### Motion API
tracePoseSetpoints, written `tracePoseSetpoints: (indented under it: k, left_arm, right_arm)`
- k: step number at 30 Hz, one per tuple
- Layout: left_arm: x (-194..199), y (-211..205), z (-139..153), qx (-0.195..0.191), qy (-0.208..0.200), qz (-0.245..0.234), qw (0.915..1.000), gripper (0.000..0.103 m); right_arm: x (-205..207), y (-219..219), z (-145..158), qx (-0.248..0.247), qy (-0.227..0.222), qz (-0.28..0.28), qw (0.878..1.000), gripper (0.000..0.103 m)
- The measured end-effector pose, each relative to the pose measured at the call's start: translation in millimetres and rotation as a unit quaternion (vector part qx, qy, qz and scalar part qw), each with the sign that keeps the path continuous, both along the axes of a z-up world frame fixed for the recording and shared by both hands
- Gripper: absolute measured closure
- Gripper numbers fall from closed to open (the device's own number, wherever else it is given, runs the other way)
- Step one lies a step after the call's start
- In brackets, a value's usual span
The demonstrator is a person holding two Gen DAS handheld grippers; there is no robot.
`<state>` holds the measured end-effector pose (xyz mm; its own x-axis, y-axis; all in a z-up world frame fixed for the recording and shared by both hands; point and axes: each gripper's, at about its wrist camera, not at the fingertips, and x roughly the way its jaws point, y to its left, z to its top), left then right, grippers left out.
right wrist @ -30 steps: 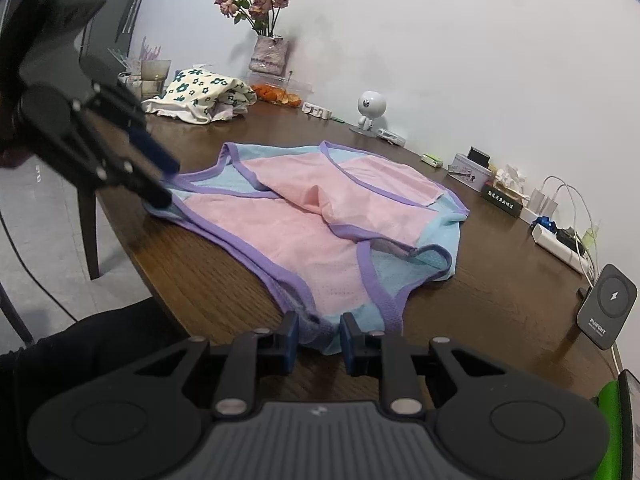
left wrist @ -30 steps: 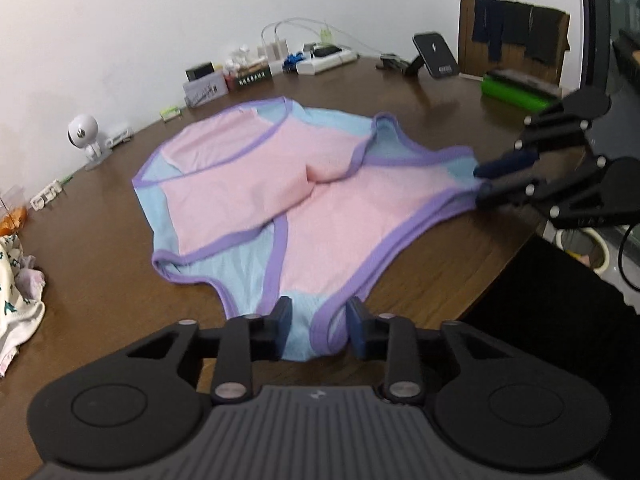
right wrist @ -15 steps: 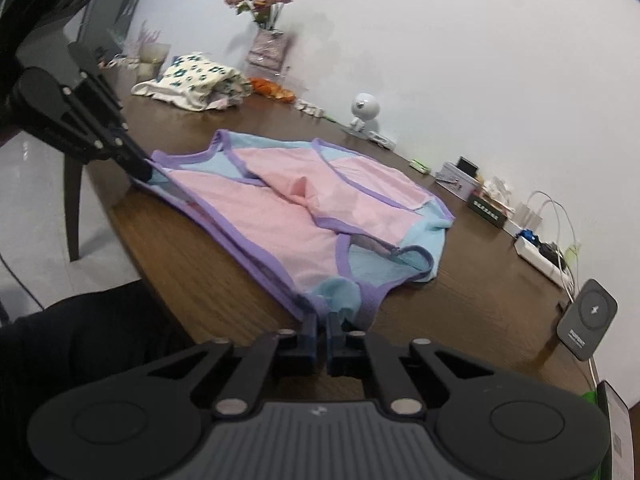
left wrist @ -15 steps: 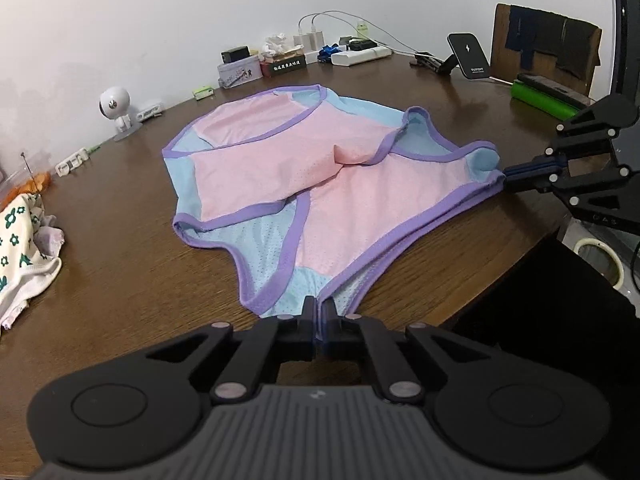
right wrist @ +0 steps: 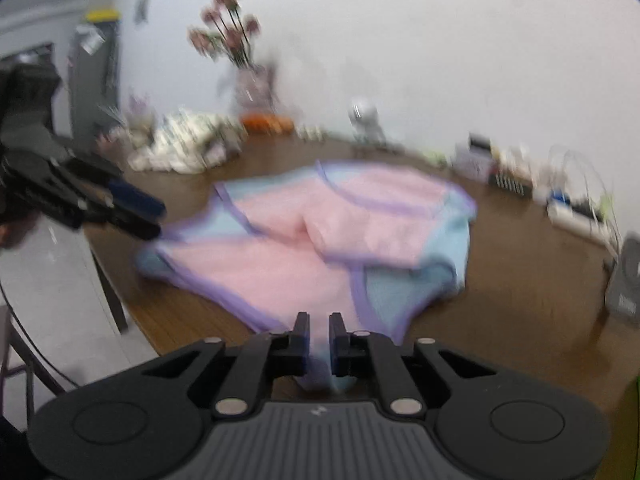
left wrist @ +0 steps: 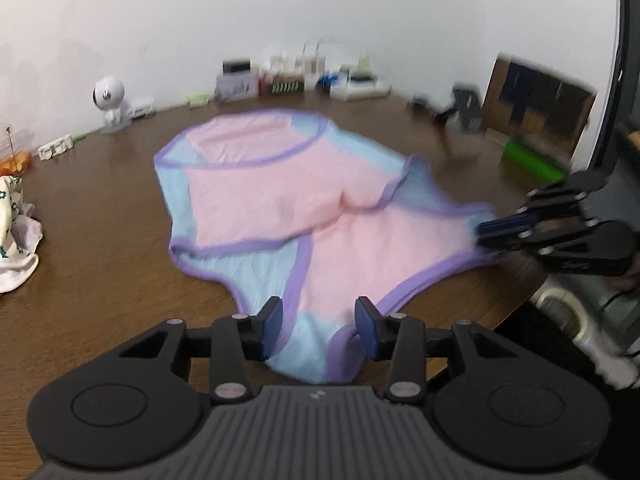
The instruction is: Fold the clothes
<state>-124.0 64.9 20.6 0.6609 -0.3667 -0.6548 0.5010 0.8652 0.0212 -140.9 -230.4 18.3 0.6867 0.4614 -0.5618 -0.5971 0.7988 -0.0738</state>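
Holding garment point(right wrist: 320, 248) corner, lower centre: my right gripper point(right wrist: 319, 338) clenched on it; left gripper point(left wrist: 317, 322), just opened, released; risk: hem slips out, fold sags

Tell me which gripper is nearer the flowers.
Left. The left gripper is at the garment's end toward the flowers; the right gripper is at the opposite end.

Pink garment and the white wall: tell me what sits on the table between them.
In the left wrist view, bare brown table lies past the pink garment, then a white robot figurine, small boxes and a power strip line the wall.
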Motion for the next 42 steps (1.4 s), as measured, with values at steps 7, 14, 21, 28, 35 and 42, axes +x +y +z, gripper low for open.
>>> tracePoseSetpoints:
  k: [7, 14, 21, 28, 35, 42]
  left_arm:
    - [3, 8, -7, -0.012, 0.013, -0.018, 0.9997, 0.058]
    - [16, 21, 2, -0.019, 0.004, -0.003, 0.9998, 0.056]
    - [63, -22, 17, 0.083, -0.075, -0.083, 0.9902, 0.046]
    - [102, -53, -3, 0.155, -0.055, -0.157, 0.9739, 0.050]
    - [99, -51, -4, 0.199, -0.087, -0.164, 0.9624, 0.094]
    - [81, -53, -14, 0.255, -0.113, -0.183, 0.9429, 0.093]
  right_arm:
    - [-20, -21, 5, 0.039, 0.017, 0.017, 0.999, 0.092]
    - [10, -25, -2, 0.041, 0.019, -0.024, 0.999, 0.094]
    - [28, 9, 27, 0.013, -0.052, 0.037, 0.998, 0.066]
    - [74, 78, 10, -0.122, -0.052, 0.131, 0.982, 0.069]
    - [85, 87, 7, -0.164, -0.054, 0.126, 0.977, 0.100]
    - [70, 82, 11, -0.189, -0.079, 0.149, 0.967, 0.100]
